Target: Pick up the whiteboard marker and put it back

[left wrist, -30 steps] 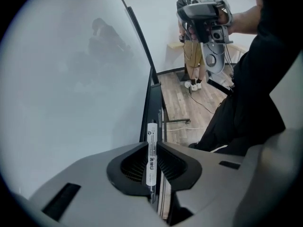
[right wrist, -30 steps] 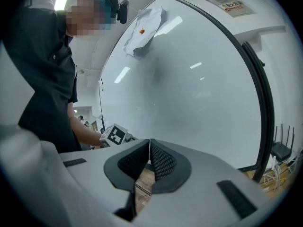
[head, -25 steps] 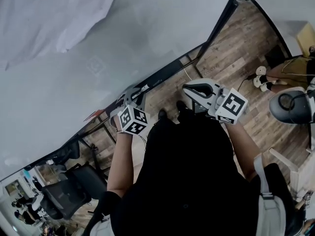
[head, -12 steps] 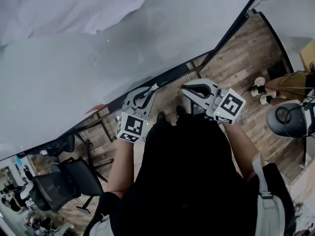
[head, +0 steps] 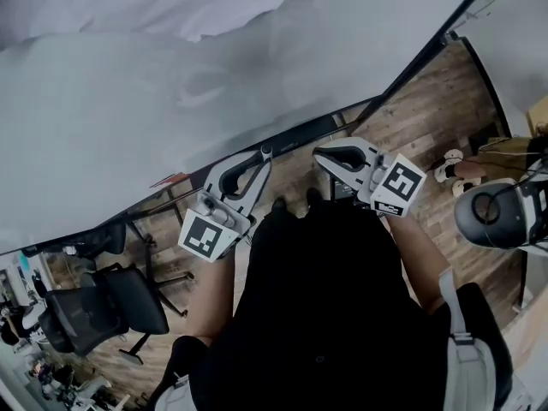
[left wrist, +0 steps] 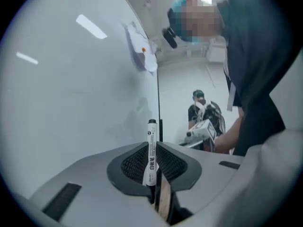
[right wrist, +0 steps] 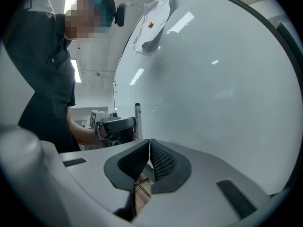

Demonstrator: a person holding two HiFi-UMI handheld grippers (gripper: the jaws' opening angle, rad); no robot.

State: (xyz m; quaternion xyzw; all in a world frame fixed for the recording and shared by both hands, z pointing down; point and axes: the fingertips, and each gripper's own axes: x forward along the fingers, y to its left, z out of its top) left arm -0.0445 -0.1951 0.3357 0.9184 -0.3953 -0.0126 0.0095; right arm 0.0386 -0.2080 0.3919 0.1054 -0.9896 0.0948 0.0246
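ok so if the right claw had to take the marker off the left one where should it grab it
The short free stretch of the marker above the left claw, just under its black end. It stands upright, clamped mid-barrel, so the right claw, now shut, should probably open and come in level from the side, across the barrel.

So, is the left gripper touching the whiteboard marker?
Touching. The left gripper view shows the left gripper closed on the whiteboard marker, pads against both sides.
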